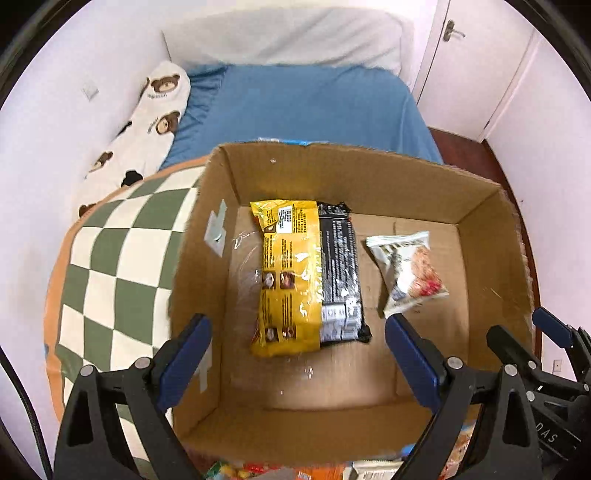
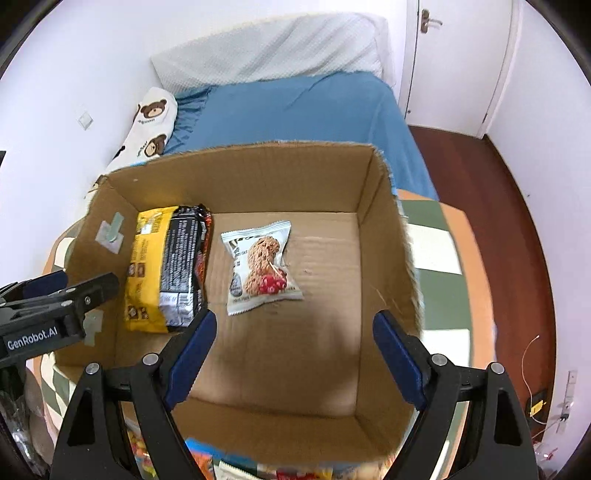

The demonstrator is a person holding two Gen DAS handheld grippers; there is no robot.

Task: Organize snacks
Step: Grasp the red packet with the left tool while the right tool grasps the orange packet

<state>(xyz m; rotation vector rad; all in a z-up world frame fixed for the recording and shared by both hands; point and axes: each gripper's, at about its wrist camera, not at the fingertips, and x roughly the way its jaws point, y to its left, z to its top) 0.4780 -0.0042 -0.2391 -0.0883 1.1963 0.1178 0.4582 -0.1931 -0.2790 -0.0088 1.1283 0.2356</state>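
Two snack packs (image 1: 306, 277) in cardboard box (image 1: 369, 177), left gripper (image 1: 295, 354) open

You see a bed with a blue sheet (image 1: 306, 107) running to a white padded headboard (image 2: 273, 48). A long bear-print pillow (image 1: 147, 122) lies along the wall beside it. A green-and-white checkered blanket (image 1: 110, 251) with an orange border covers the near end. A white door (image 2: 454, 55) with a metal handle (image 2: 428, 18) stands right, above dark red wooden floor (image 2: 491, 206).
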